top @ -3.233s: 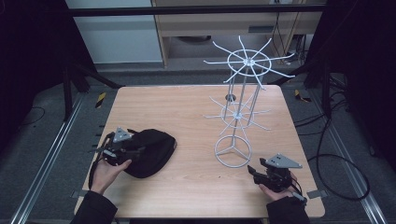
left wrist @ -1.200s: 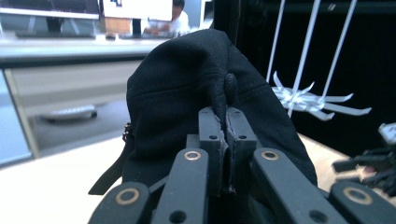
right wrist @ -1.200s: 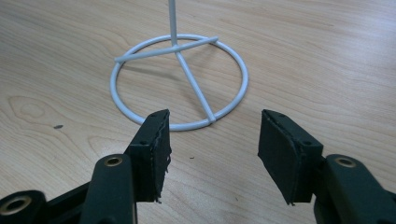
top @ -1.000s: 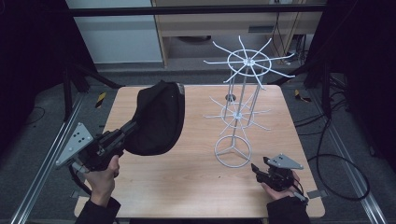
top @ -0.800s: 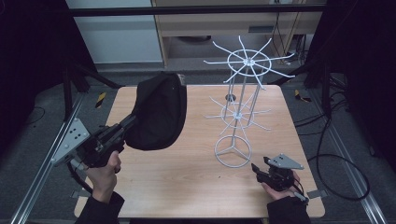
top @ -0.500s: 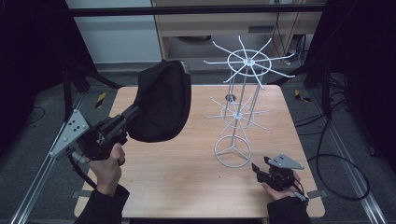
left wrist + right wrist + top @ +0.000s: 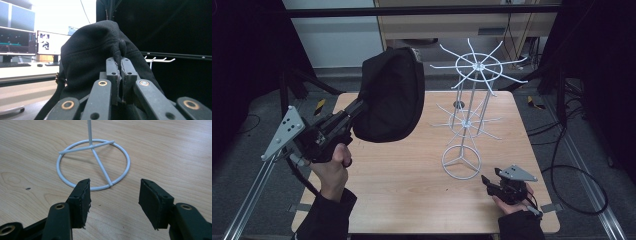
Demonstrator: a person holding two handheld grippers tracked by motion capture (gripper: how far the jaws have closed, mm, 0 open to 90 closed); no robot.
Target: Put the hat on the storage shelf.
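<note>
The left gripper (image 7: 357, 106) is closed tight on a fold of a black hat (image 7: 389, 95); in the left gripper view the cloth (image 7: 100, 62) is pinched between the two jaws. The hat is held up in the air over the far left part of the worktop (image 7: 402, 185), about level with the top ring of the white wire rack (image 7: 469, 110), which stands right of the middle. I judge it is held so high because it must go over one of the rack's upper arms. The right gripper (image 7: 492, 184) rests low at the near right, its jaws wide apart with nothing between them. It points at the round base of the rack (image 7: 93, 166), probably ready to steady it.

The worktop is pale wood, bare apart from the rack. Around it the room is dark, with black frames, cables on the grey floor, and a light cabinet (image 7: 462, 25) behind. Monitors (image 7: 47, 43) show in the left gripper view.
</note>
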